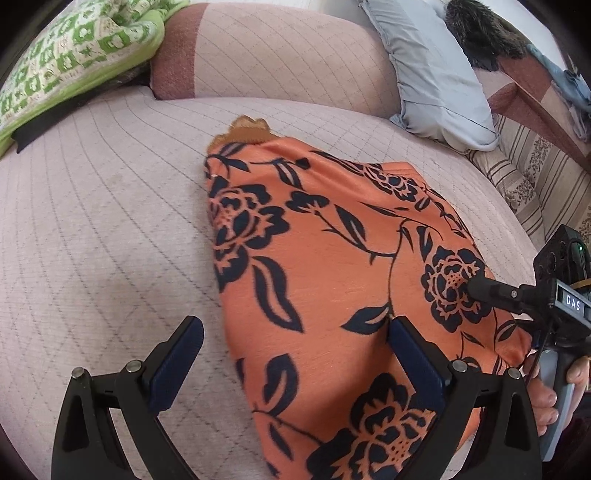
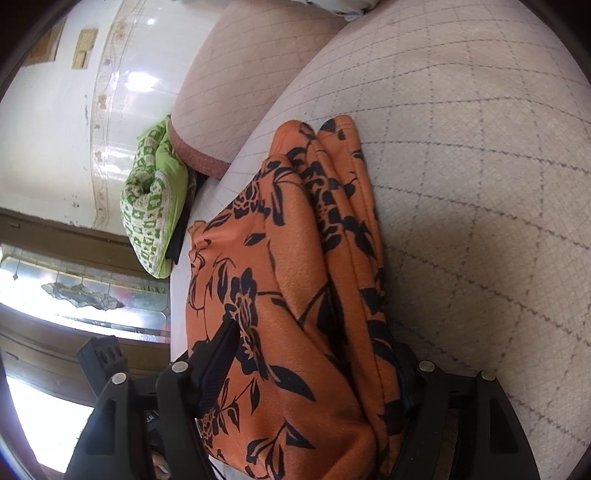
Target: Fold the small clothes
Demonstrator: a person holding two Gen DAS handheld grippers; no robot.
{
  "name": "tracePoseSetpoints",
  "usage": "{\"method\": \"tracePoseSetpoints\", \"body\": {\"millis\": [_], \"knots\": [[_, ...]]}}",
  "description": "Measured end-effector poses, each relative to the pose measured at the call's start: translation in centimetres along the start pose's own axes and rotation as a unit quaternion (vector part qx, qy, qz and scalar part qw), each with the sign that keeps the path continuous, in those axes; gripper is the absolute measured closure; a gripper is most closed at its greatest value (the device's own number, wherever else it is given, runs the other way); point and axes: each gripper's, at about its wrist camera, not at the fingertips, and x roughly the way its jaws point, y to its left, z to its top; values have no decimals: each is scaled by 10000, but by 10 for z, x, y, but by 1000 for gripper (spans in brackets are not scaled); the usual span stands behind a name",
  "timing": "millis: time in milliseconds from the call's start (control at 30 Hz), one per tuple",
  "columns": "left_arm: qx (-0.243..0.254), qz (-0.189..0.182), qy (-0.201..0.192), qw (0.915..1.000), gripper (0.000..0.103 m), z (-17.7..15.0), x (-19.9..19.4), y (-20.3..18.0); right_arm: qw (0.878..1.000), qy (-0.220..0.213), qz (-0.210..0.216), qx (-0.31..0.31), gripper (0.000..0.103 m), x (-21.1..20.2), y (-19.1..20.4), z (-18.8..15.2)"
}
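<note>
Across the sofa seat [image 1: 92, 221] from my left wrist view lies the orange floral garment [image 1: 314, 258] — my left gripper [image 1: 295, 332] spread wide over its edge. From the right wrist, my right gripper [image 2: 314, 354] straddles bunched folds [image 2: 332, 221] — grip unclear.

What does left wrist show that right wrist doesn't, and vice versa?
Left wrist only: grey pillow, dark furry item, striped floral fabric, and the right gripper reaching onto the garment, with the hand holding it.
Right wrist only: tiled wall, patterned glass panel, and the garment's stacked folds bunched between its own fingers.
Both: orange floral garment, quilted sofa, green checked cushion, left gripper open.
</note>
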Motion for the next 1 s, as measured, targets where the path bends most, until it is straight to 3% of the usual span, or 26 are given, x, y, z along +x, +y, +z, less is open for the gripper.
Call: {"method": "tracePoseSetpoints", "body": {"millis": [200,300,400,467,667,867,1000], "knots": [[-21,-143,62,9999,3,0,6,-6,10000,-45,33,-52,30,6,6,-4],[-100,-223,49,9997,3,0,8,-6,9999,-86,-22,-53,36,8,8,-6],[-201,-278,-13,9994,13,-1,6,-3,9999,-122,-31,14,44,7,6,-8],[-393,-355,-66,9986,26,-2,4,3,9998,-171,-58,34,48,6,6,-10],[-738,-526,-237,9956,53,-5,-6,18,9992,-356,-37,-170,53,1,26,-17],[-615,-455,-433,9961,65,-10,-24,15,9970,-606,-95,-462,55,-7,51,-27],[-628,-418,-603,9953,66,-11,-44,21,9955,-734,-7,-607,56,-13,65,-35]]}}
